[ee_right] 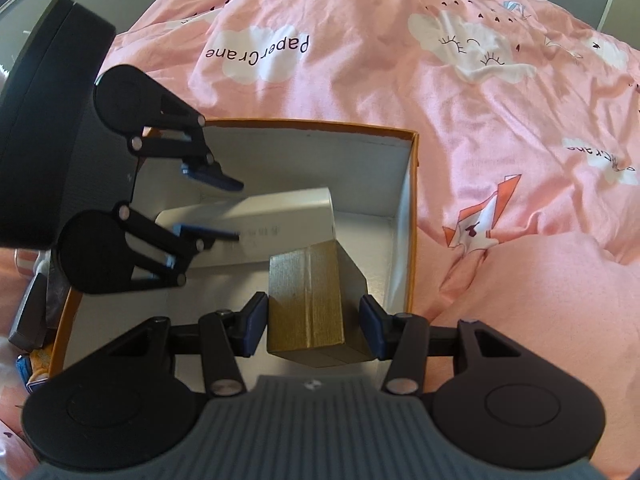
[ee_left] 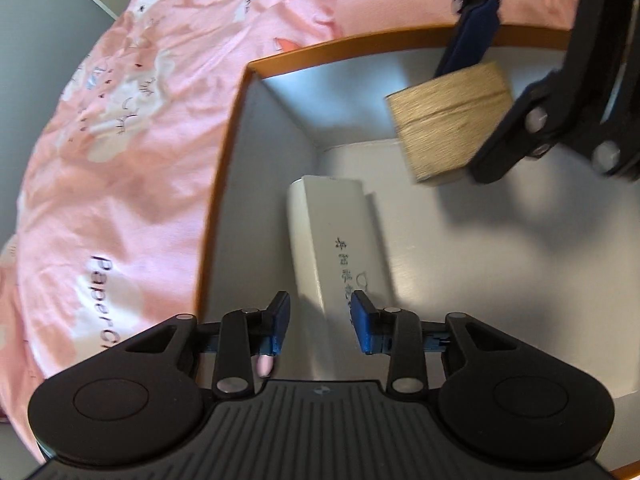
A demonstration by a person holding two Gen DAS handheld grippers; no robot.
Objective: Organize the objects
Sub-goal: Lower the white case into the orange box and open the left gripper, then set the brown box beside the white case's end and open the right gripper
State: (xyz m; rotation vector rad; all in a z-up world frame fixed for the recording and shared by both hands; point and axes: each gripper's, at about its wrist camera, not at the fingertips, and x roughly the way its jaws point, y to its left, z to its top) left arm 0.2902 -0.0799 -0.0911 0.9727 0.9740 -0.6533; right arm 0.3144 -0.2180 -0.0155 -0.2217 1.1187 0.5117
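Right wrist view showed the right gripper clamped on a gold box over the orange-rimmed box. Left gripper hung parted above the white box lying inside, pads clear.

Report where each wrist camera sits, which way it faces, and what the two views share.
Left wrist: sits on the left gripper and looks down into an orange-rimmed open cardboard carton. Its own jaws stand apart around a white oblong box.
Right wrist: sits on the right gripper and looks down into the same carton. Its own jaws clamp a gold-brown cardboard box.
Shared: the carton, both boxes, the pink cloud-print bedsheet, and each view shows the other gripper.
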